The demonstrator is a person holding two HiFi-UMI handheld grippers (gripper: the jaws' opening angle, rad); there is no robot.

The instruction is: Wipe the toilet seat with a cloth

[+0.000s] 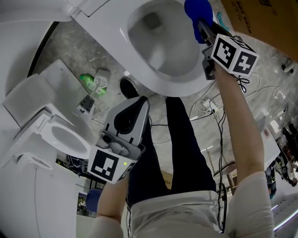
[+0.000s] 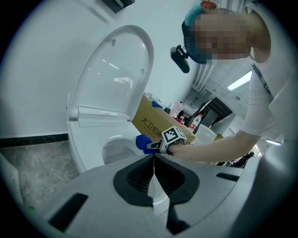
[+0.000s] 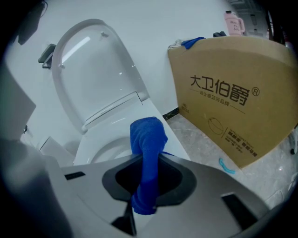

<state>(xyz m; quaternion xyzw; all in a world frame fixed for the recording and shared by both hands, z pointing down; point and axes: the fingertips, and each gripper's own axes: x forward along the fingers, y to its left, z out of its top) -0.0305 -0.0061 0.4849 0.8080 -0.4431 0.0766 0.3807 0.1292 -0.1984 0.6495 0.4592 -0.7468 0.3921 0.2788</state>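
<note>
A white toilet stands with its lid (image 2: 116, 74) raised and its seat rim (image 1: 184, 88) around the open bowl. My right gripper (image 1: 201, 22) is at the bowl's far right edge, shut on a blue cloth (image 1: 198, 8). In the right gripper view the cloth (image 3: 148, 139) bulges out ahead of the gripper (image 3: 146, 162), just above the seat (image 3: 174, 139). My left gripper (image 1: 139, 101) hangs back from the toilet, over the floor. Its jaws meet in the left gripper view (image 2: 153, 160) with nothing between them. That view also shows the right gripper and cloth (image 2: 143, 142) at the rim.
A cardboard box (image 3: 233, 97) leans on the wall right of the toilet. Another white toilet (image 1: 60, 135) sits to the left. A green item (image 1: 91, 81) and cables (image 1: 209, 104) lie on the floor. The person's dark trouser legs (image 1: 181, 139) stand before the bowl.
</note>
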